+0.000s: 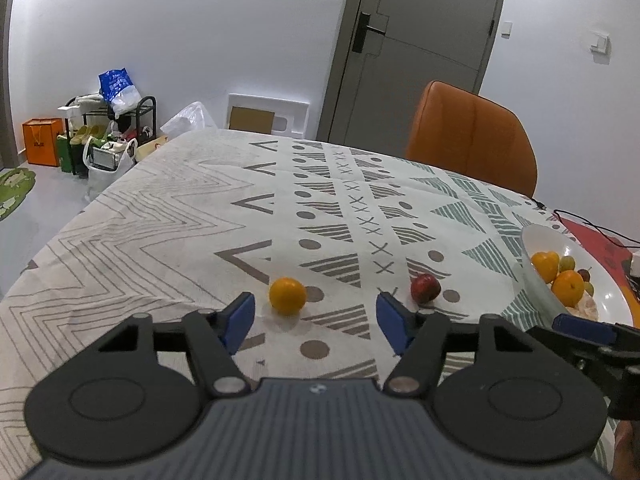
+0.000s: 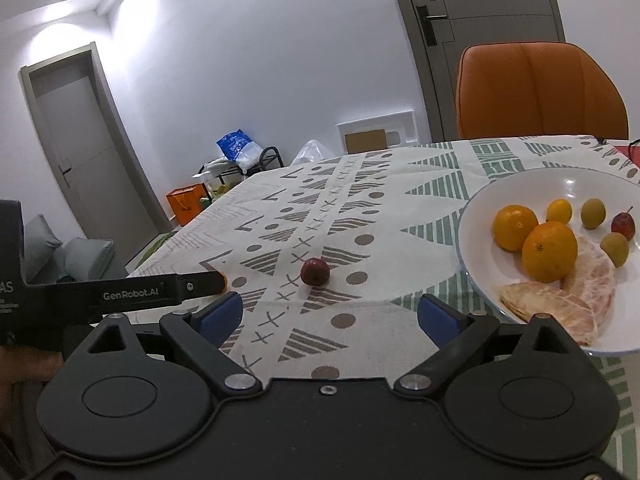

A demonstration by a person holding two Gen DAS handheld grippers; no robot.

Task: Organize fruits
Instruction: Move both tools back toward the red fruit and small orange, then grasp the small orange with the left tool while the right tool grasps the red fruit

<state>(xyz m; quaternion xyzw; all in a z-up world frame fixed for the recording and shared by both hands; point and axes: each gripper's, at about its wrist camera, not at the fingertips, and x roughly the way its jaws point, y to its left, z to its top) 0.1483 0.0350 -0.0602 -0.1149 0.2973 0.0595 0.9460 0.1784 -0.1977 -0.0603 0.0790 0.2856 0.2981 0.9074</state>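
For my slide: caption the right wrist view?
Open right gripper faces a red fruit beside the fruit plate.

On the table [image 1: 160, 216], an orange [image 1: 287, 295] lies left of a small apple [image 1: 425, 288], apart. A bowl [image 2: 480, 208] holding fruit sits further right, with a chair [image 2: 540, 92] behind the table.

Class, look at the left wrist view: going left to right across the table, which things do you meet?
Orange → red fruit → white bowl holding more fruit.
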